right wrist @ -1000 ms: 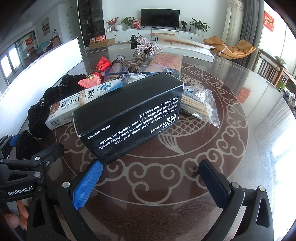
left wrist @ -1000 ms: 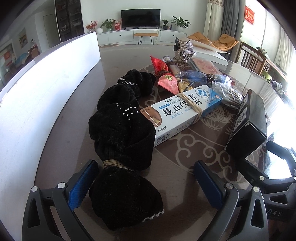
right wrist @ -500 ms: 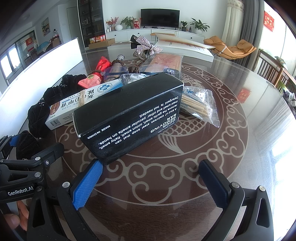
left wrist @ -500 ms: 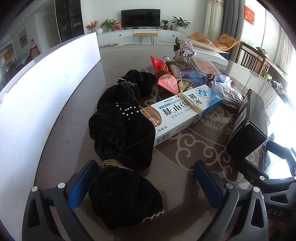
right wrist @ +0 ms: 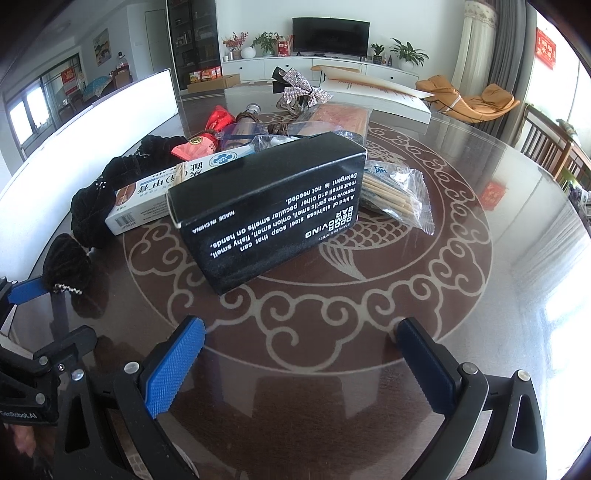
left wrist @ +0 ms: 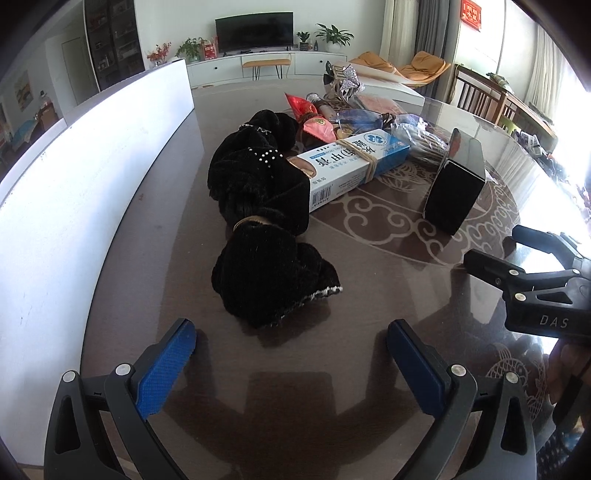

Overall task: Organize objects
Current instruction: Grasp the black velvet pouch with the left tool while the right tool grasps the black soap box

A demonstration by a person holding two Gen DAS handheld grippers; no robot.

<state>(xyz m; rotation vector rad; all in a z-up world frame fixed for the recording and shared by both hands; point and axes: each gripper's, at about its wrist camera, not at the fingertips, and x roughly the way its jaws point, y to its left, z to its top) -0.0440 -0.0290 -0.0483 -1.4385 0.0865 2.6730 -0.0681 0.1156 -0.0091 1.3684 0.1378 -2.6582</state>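
Both my grippers hover empty above the glossy brown patterned tabletop.
My left gripper gapes just short of the black velvet bundle; my right gripper gapes before the black cardboard box.

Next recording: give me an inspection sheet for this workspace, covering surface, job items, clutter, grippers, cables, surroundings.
Surface: round glossy brown table with a pale scroll and fish pattern.
Job's things: black soap box lying nearest the right gripper; black velvet cloth bundle tied with a band; white and blue carton resting partly on the bundle.
Clutter: clear packet of sticks, red pouch, silver bow, all behind the box.
Grippers: left gripper open, empty, short of the bundle; right gripper open, empty, short of the box.
Cables: nothing seen.
Surroundings: living room with television, white board along the table's left edge.
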